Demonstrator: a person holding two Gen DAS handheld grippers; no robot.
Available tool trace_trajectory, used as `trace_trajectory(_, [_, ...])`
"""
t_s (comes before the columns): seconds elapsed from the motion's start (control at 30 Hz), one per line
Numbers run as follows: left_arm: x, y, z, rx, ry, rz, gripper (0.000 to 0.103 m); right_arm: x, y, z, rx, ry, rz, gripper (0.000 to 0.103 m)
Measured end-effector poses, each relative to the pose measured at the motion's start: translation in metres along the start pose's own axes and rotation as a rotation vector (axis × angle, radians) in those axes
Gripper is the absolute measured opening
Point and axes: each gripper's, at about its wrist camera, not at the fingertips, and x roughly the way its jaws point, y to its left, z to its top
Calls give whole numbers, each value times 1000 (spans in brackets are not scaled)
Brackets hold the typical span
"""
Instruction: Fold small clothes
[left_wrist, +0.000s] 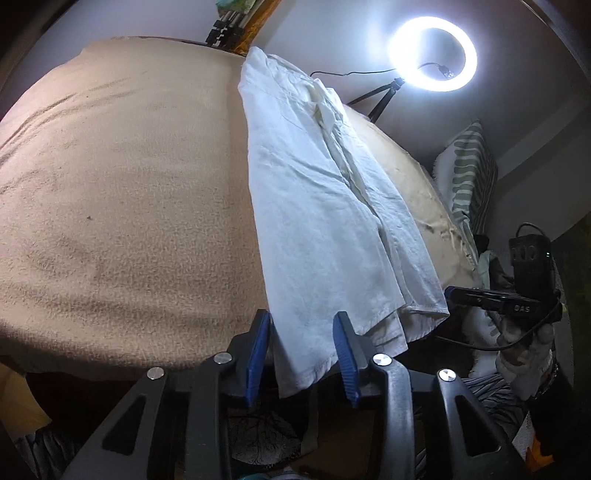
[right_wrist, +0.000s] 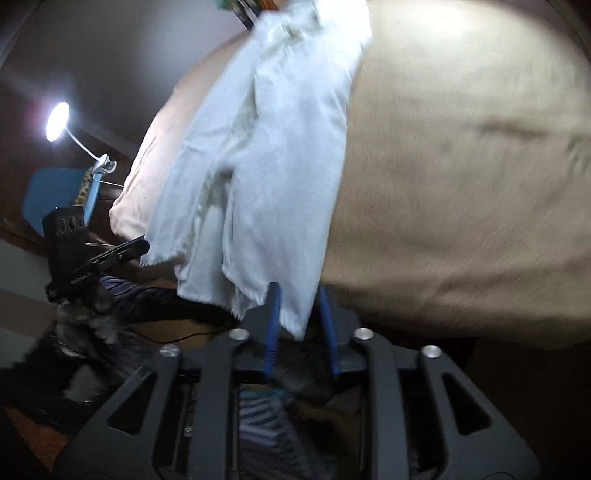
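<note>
Left gripper (left_wrist: 302, 350) first: its two blue-padded fingers stand parted with the near hem of the white cotton garment (left_wrist: 314, 206) hanging down between them, cloth brushing the right-hand pad, the left pad just clear. Spread, not clamped. Over on the right gripper (right_wrist: 300, 325), the blue pads sit closer together with a corner of the same hem (right_wrist: 295, 317) dropping between them; the frame is blurred, so whether they pinch the cloth I cannot tell.

One garment only, two grippers on it, both at the near end. It is pale white, creased, folded lengthwise into a long narrow strip with layered edges and a seam running down its middle. Its long axis runs straight away from the grippers, near hem draped over the bed's front edge, far end reaching the back edge.

Underneath lies one tan fleece blanket (left_wrist: 122, 192) covering the bed. Beyond it, one glowing ring light (left_wrist: 433, 53) on a small tripod, and one lit desk lamp (right_wrist: 57, 122).
</note>
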Motion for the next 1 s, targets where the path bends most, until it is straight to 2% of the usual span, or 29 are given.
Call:
trace_trajectory(0.03, [0,2,-1,-14,6,-9,39,0,3,2,-7,-2,14,44])
trace_trajectory(0.07, [1,4,-2,-23,14,-18,40,2,4,3,-7,-3,17,47])
trace_trajectory(0.17, [4,9,-7,-46,28,-47,41,20,-6,1,44,52,47,47])
trace_trajectory(0.3, [8,12,-11,-89,60,-101,42,38,-25,-6,159,120,190,47])
trace_trajectory(0.37, [13,10,-11,-95,70,-125,41,48,-24,-7,184,137,229,47])
trace_trajectory(0.4, [15,8,-11,-94,74,-134,38,53,-23,-6,196,145,248,44])
trace_trajectory(0.43, [16,7,-10,-93,77,-138,34,58,-21,-5,201,153,263,34])
trace_trajectory(0.47, [18,7,-8,-94,84,-141,26,61,-19,-5,201,159,272,29])
trace_trajectory(0.5, [20,7,-7,-99,86,-149,14,65,-15,-4,197,159,269,17])
trace_trajectory(0.53, [22,7,-6,-109,94,-166,10,65,-13,-3,188,157,268,11])
trace_trajectory(0.63, [19,4,-3,-111,92,-185,6,54,-5,-2,157,126,277,8])
trace_trajectory(0.77, [9,-2,8,-109,75,-222,5,29,-9,0,170,42,338,7])
trace_trajectory(1.0, [-3,-24,47,-62,33,-257,5,7,-5,19,184,-49,358,7])
